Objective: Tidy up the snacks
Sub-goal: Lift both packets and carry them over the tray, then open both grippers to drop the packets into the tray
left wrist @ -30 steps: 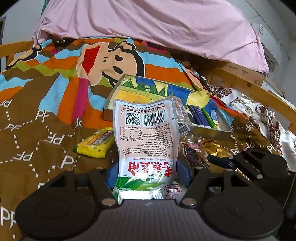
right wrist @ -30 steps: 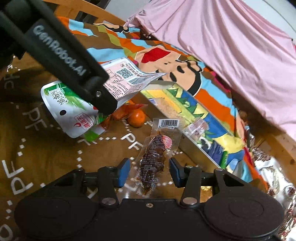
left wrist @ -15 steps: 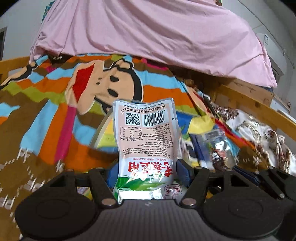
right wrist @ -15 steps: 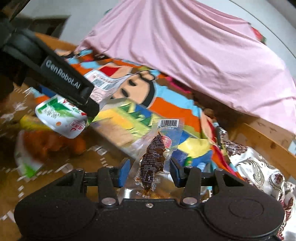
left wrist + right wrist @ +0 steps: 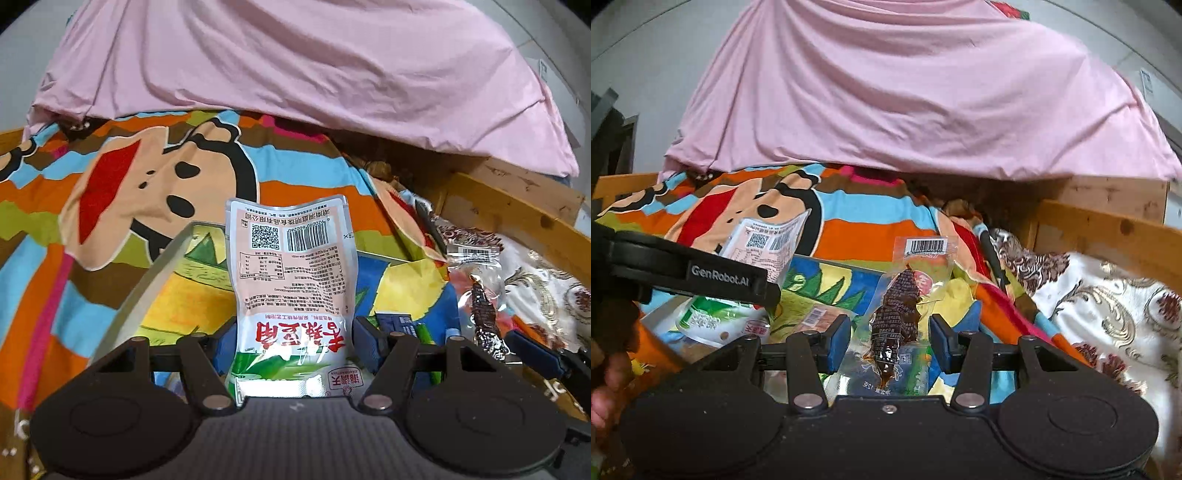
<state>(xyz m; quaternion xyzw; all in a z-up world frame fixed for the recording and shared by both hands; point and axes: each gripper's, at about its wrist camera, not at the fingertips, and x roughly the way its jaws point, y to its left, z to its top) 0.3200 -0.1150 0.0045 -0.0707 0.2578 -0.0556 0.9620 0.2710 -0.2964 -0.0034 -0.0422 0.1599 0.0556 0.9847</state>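
Note:
My left gripper (image 5: 293,345) is shut on a white, pink and green snack pouch (image 5: 291,280) that stands upright between the pads, over the left part of a shallow box (image 5: 147,284) with a colourful printed bottom. My right gripper (image 5: 888,341) is shut on a clear packet with a dark brown snack (image 5: 899,314), held over the right part of the box (image 5: 831,271). The left gripper (image 5: 690,275) and its pouch (image 5: 764,245) show at the left of the right wrist view. The right gripper's packet (image 5: 480,295) shows at the right of the left wrist view.
The box lies on a striped cartoon blanket (image 5: 122,192). A pink sheet (image 5: 295,66) hangs behind. A wooden bed rail (image 5: 1108,229) and a white patterned cloth (image 5: 1108,306) are at the right. Other packets (image 5: 816,317) lie in the box.
Both grippers have lifted their packets off the brown blanket and moved forward to above the box. The yellow packet and orange fruit have dropped out of view.

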